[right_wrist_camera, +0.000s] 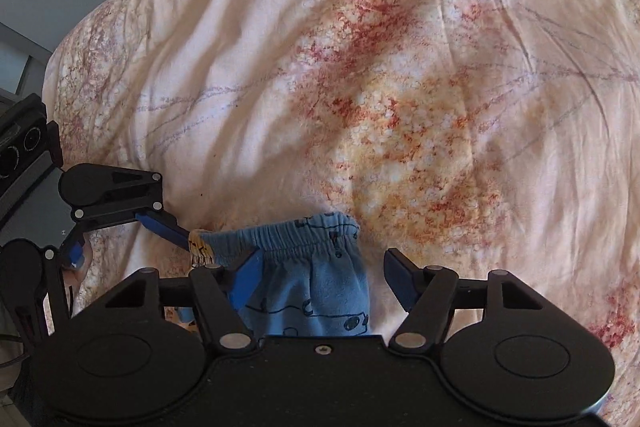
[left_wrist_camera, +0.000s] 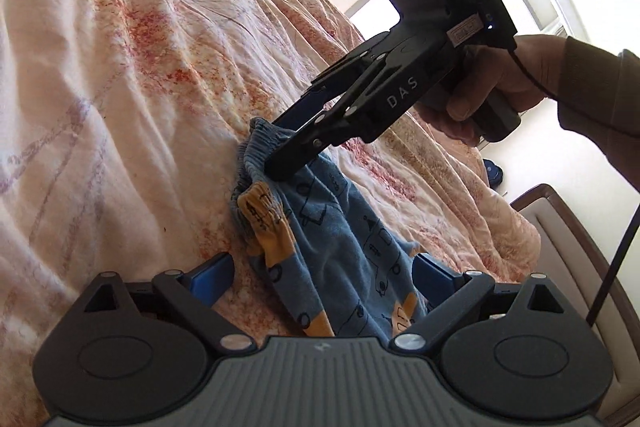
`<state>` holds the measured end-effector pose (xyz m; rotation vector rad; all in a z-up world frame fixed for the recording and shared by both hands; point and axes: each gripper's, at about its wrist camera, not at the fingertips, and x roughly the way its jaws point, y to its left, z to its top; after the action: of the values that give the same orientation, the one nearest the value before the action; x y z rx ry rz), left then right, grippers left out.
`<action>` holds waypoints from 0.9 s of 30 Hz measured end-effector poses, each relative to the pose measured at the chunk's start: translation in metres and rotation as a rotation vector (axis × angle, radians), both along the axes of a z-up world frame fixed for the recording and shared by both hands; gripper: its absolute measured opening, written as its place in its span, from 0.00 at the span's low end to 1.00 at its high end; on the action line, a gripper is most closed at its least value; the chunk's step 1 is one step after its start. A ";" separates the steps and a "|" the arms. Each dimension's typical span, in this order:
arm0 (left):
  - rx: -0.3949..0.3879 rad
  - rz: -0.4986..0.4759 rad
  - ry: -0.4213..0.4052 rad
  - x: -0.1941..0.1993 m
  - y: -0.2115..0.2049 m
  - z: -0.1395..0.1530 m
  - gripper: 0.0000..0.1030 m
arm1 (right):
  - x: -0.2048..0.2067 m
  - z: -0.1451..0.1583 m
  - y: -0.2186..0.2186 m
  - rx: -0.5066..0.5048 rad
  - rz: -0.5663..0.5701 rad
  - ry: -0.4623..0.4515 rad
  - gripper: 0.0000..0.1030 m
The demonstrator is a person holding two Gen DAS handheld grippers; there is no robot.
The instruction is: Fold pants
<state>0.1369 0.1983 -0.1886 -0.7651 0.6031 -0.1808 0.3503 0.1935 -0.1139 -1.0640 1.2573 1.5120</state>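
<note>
Inspector: Pants lie on the bedspread, lower part cut off behind both grippers.

Clerk: Jaws?

Inspector: Right gripper apart, straddling the waistband, not clamped. Left gripper wide apart around the cloth, grip unclear.

Clerk: Room?

Inspector: Bedspread bare beyond the waistband.

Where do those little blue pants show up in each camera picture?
Left wrist view: blue pants lie low in the middle, running up to the right tongs.
Right wrist view: pants at bottom centre, waistband uppermost.
Shared landmark: the pink floral bedcover beneath them.
</note>
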 end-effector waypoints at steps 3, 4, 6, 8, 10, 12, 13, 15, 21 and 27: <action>-0.011 -0.014 -0.004 0.004 0.001 -0.004 0.98 | 0.000 -0.015 0.003 -0.016 -0.007 0.027 0.52; -0.006 -0.020 -0.001 0.005 0.001 -0.005 0.98 | -0.002 -0.015 0.000 -0.002 0.014 0.058 0.23; -0.002 -0.026 -0.003 0.006 0.000 -0.004 0.98 | -0.011 -0.005 -0.007 0.068 0.078 0.007 0.19; -0.010 -0.025 -0.007 0.005 0.001 -0.004 0.99 | -0.010 0.013 -0.020 0.124 0.072 0.020 0.17; -0.026 -0.020 -0.020 0.004 0.004 -0.004 0.99 | -0.007 0.038 -0.039 0.191 0.057 0.042 0.16; -0.044 -0.015 -0.038 0.003 0.007 -0.004 0.98 | -0.004 0.058 -0.057 0.236 0.031 0.032 0.17; -0.052 -0.009 -0.056 0.003 0.010 -0.003 0.99 | -0.004 0.068 -0.066 0.260 0.034 0.034 0.17; -0.068 -0.004 -0.098 0.003 0.013 -0.003 0.99 | -0.005 0.079 -0.079 0.283 0.022 0.024 0.17; -0.119 -0.009 -0.191 0.010 0.017 -0.003 0.97 | -0.020 0.103 -0.097 0.343 0.046 0.014 0.17; -0.126 -0.092 -0.246 0.016 0.008 -0.003 0.66 | -0.037 0.125 -0.116 0.367 0.096 0.000 0.17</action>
<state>0.1533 0.2064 -0.1921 -0.8222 0.3959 -0.3944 0.3136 0.0777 0.0111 -0.8900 0.8912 1.7339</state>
